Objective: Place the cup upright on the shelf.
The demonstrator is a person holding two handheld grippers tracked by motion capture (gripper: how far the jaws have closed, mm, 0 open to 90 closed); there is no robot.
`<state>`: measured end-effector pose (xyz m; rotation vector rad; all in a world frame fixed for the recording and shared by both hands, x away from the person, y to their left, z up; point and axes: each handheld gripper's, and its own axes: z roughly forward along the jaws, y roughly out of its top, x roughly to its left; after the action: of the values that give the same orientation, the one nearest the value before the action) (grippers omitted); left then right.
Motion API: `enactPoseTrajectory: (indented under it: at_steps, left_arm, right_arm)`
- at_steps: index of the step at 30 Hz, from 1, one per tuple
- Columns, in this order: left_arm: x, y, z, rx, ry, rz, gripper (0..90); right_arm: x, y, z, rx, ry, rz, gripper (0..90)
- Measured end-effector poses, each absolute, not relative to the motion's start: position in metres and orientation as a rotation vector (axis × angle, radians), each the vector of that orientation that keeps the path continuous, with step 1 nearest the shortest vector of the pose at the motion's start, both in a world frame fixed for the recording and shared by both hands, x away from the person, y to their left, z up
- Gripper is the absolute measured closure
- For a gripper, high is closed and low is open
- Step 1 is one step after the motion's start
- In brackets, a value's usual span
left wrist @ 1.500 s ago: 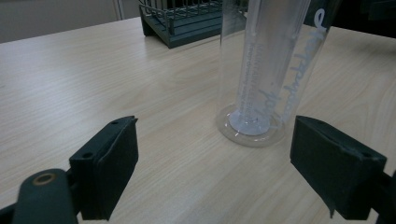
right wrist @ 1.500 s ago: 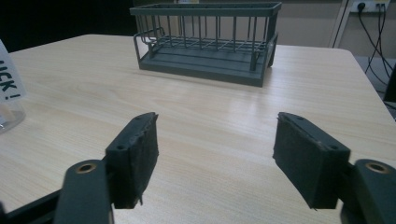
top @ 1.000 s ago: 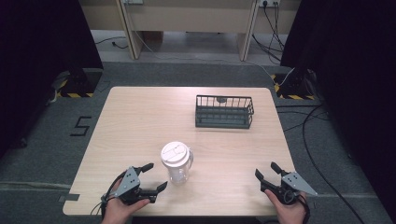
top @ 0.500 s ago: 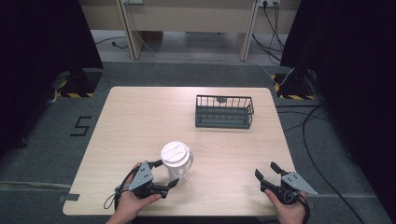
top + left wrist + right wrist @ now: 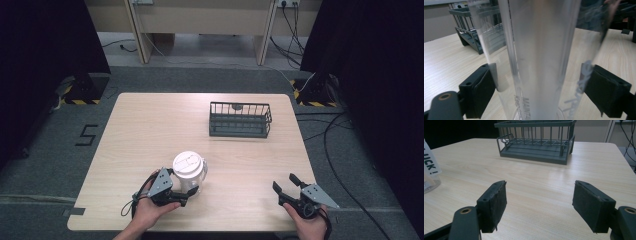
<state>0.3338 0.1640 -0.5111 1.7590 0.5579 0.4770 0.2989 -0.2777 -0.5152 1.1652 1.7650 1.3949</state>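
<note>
Left gripper (image 5: 186,194) brackets the clear lidded cup (image 5: 190,172) near the table's (image 5: 150,125) front edge, pads wide, apparently not yet pressing. Squeeze too hard and thin plastic could buckle or tip. Right gripper (image 5: 286,187) rests wide, empty, well apart.

A clear cup (image 5: 541,60) is standing upright on the pale wooden counter (image 5: 446,60), right up against the camera. The left tool (image 5: 537,87) is sitting with its two black jaws spread on either side of the cup's lower body; whether the pads are touching it is unclear. A dark wire basket (image 5: 474,32) is resting on the counter farther off, behind the cup.
</note>
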Motion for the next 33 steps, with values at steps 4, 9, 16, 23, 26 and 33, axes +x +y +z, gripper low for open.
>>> enactPoseTrajectory:
  at_steps: [4,9,16,23,26,33]
  left_arm:
    - [0.335,0.162,-0.512,1.746,0.563,0.471,16.7]
    - [0.334,0.161,-0.511,1.75,0.557,0.478,17.1]
    - [0.336,0.157,-0.508,1.763,0.55,0.474,17.4]
    - [0.342,0.149,-0.501,1.751,0.546,0.473,17.4]
    - [0.347,0.145,-0.496,1.749,0.542,0.482,17.4]
    - [0.357,0.141,-0.488,1.742,0.537,0.505,17.4]
  right_arm:
    - [0.299,-0.278,-0.515,1.171,1.765,1.398,27.8]
    - [0.3,-0.279,-0.515,1.185,1.764,1.404,27.8]
    - [0.3,-0.278,-0.515,1.179,1.765,1.401,27.8]
    - [0.3,-0.278,-0.515,1.184,1.763,1.403,27.8]
    - [0.3,-0.279,-0.515,1.187,1.76,1.407,27.8]
    - [0.3,-0.279,-0.515,1.185,1.759,1.406,27.8]
